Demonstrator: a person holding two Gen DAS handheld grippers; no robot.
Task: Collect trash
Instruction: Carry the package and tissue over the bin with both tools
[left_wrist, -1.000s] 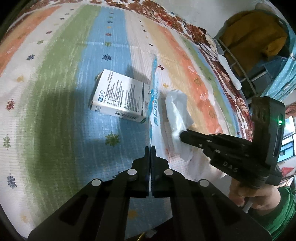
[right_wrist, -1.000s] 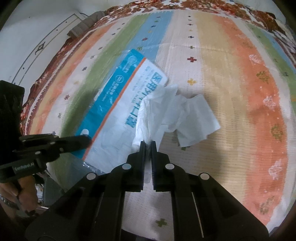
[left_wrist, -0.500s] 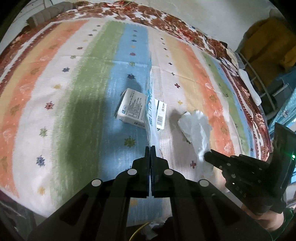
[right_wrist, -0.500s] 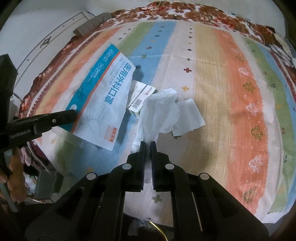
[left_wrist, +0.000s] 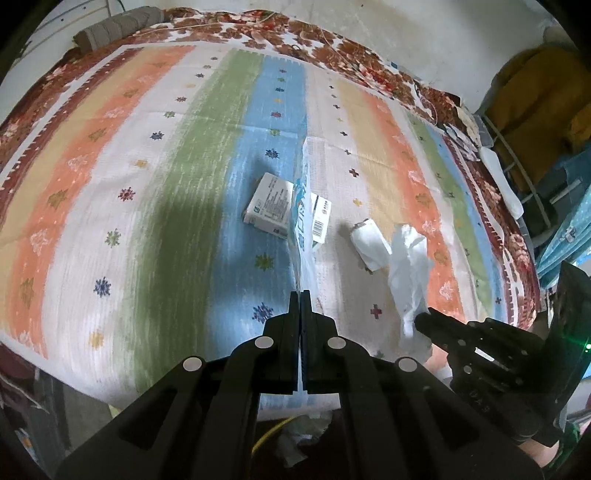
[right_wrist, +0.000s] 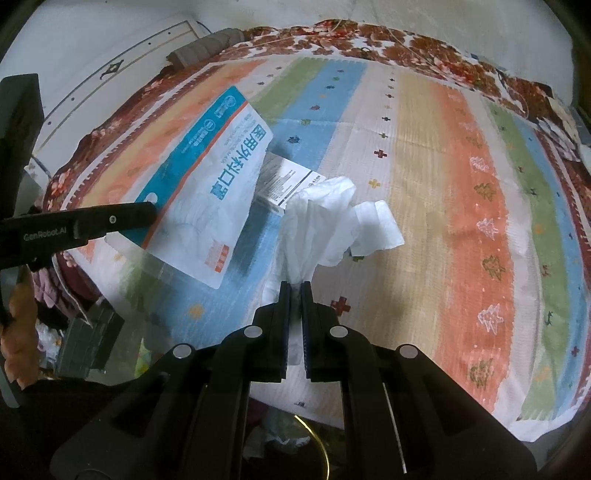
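Note:
My left gripper (left_wrist: 300, 293) is shut on a flat blue-and-white mask package (left_wrist: 302, 221), seen edge-on here and face-on in the right wrist view (right_wrist: 207, 192), held in the air above the bed. My right gripper (right_wrist: 294, 286) is shut on a crumpled white tissue (right_wrist: 317, 229), lifted off the cover; it also shows in the left wrist view (left_wrist: 408, 266). A small white printed box (left_wrist: 271, 206) lies on the striped bedspread (left_wrist: 147, 184). A second white tissue wad (left_wrist: 367, 242) lies to the right of the box.
The bedspread's near edge hangs over clutter on the floor (left_wrist: 295, 443). A rack with a mustard garment (left_wrist: 532, 99) stands at far right. A rolled grey cloth (right_wrist: 207, 48) lies at the bed's far left corner.
Both grippers have risen and pulled back from the bed. The mask package and the tissue have lifted with them, uncovering the box and the second tissue wad.

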